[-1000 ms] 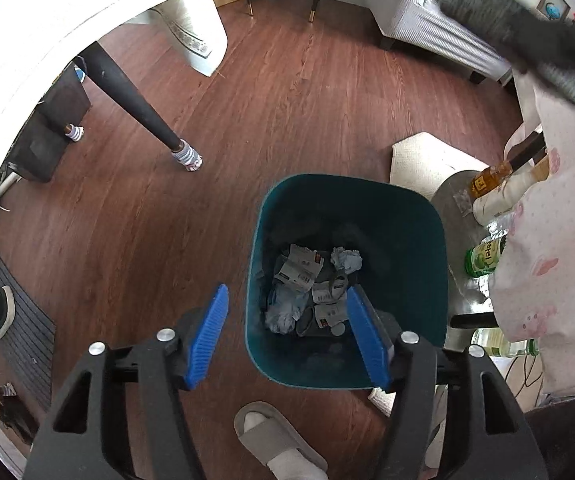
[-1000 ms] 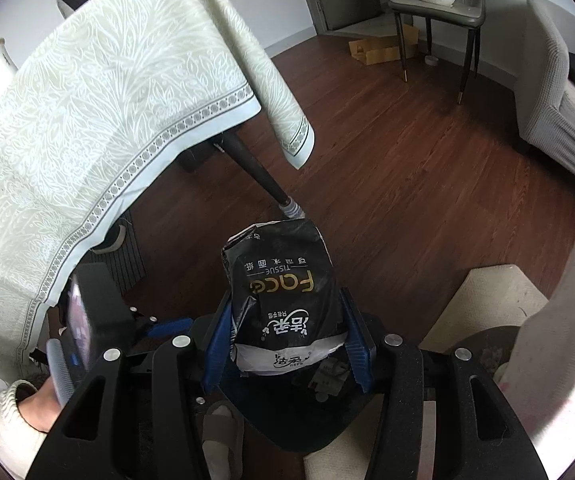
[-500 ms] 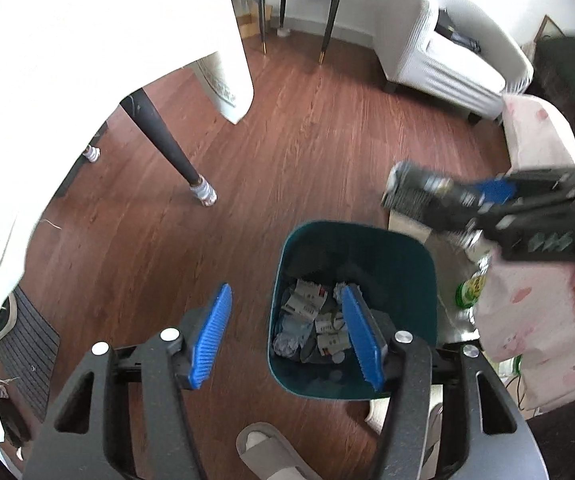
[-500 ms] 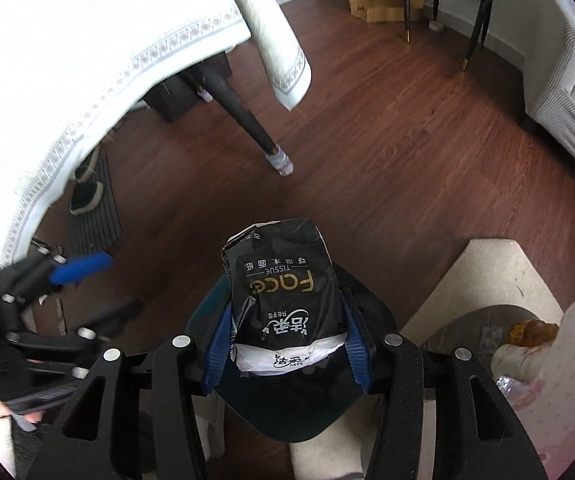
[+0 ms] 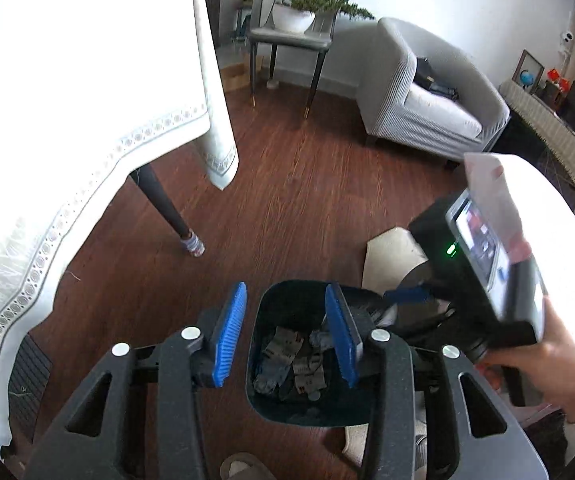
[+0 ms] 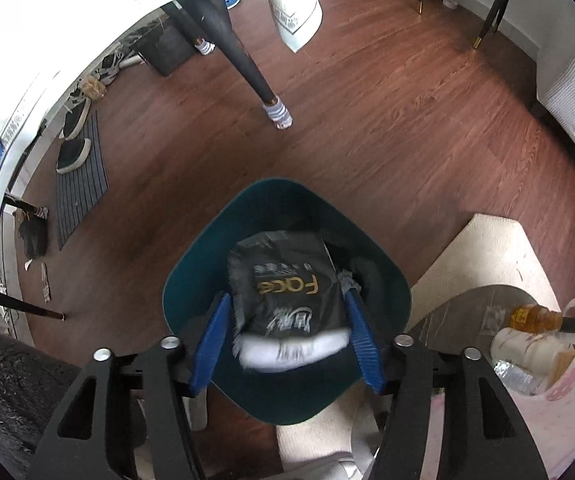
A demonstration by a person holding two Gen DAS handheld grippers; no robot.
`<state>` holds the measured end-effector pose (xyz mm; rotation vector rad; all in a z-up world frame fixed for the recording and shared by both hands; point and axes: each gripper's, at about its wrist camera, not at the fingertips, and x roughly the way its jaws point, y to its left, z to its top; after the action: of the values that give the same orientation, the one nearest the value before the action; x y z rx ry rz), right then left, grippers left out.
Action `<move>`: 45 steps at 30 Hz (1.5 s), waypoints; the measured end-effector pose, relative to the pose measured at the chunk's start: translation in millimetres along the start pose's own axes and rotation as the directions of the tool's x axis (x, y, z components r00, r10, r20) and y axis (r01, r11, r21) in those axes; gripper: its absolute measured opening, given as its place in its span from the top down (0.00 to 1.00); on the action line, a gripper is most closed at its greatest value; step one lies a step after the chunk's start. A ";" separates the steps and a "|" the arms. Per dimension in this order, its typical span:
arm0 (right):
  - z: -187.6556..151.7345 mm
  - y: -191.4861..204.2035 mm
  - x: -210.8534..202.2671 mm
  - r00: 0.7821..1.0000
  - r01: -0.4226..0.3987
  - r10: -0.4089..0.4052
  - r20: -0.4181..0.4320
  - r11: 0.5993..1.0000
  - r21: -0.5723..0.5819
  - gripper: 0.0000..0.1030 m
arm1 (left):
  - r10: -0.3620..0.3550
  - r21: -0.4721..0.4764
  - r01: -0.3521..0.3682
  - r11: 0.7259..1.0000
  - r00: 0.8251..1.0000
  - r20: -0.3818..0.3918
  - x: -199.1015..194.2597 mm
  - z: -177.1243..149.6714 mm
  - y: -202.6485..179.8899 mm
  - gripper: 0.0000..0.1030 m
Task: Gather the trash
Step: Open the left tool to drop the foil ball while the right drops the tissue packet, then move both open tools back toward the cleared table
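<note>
A teal trash bin (image 6: 191,280) stands on the wood floor, right below my right gripper (image 6: 287,340). The right jaws are spread open, and a black tissue pack (image 6: 287,284), motion-blurred, is loose between them, dropping into the bin. In the left wrist view the same bin (image 5: 261,312) holds crumpled papers and wrappers (image 5: 287,356). My left gripper (image 5: 285,332) is open and empty above the bin's left rim. The right gripper's body (image 5: 483,256) shows at the right of that view, held in a hand.
A table with a white cloth (image 5: 87,120) and a black leg (image 5: 163,208) stands to the left. A grey armchair (image 5: 423,96) and a side table with a plant (image 5: 291,36) are farther off. Bottles (image 6: 527,336) sit on a low round table at the right. A beige mat (image 6: 483,248) lies beside the bin.
My right gripper has opened and let go of the tissue pack, which is falling into the bin. It has tilted down over the bin. My left gripper has risen and pulled back.
</note>
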<state>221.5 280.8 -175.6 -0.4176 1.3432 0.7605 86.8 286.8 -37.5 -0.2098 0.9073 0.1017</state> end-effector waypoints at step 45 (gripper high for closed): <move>-306.6 -71.0 -272.9 0.669 0.171 -0.483 0.565 0.840 0.515 0.04 | -0.003 0.176 -0.055 0.983 0.949 0.314 -105.4 -82.1 -99.3 0.03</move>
<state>41.5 -42.9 15.2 -0.0070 0.6548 0.2305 -23.6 171.8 10.4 -0.0082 0.5974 0.0730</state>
